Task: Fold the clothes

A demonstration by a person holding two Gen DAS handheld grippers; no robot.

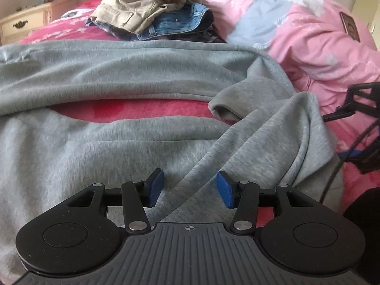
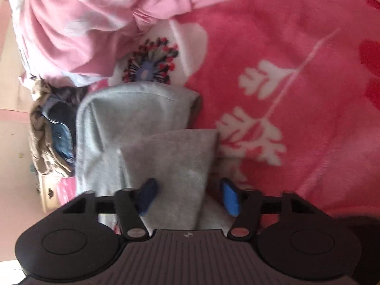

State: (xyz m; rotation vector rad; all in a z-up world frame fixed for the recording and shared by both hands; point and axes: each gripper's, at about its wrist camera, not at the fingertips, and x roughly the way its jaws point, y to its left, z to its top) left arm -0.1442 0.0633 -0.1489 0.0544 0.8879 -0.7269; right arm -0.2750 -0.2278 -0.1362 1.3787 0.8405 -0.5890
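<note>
**Folding the grey sweatshirt: securing both grip points before the next fold**

The grey sweatshirt (image 1: 123,90) is lying spread across the red floral blanket (image 2: 296,76) on the bed, with a strip of blanket showing through between two layers of the garment. A sleeve (image 1: 249,140) is running diagonally over the body toward the left tongs (image 1: 191,188). A pile of other clothes (image 1: 152,11) is sitting beyond the sweatshirt, beside the pink quilt (image 1: 296,30).

**Tong state.** The left tongs are standing released, pads parted, hovering low over the sleeve fabric without pinching it. The right tongs (image 2: 187,196) are also released: a folded flap of the grey sweatshirt (image 2: 171,161) is lying between the pads, but a gap is showing on each side, so no grip is made. The right view is blurred, so fine contact cannot be confirmed.

**Procedure, as judged from this position.**
1. Lower each pair of tongs until the pads are straddling a fabric edge, not the flat middle of a panel.
2. Gather only the layers meant to travel; catching the blanket underneath is the likely fault here.
3. Close both pairs firmly before lifting. Knit fleece is probably going to sag and slip if pinched thinly.
4. Lift both sides evenly so that the fold line is staying straight.
5. Keep the fold clear of the neighbouring pile.
</note>
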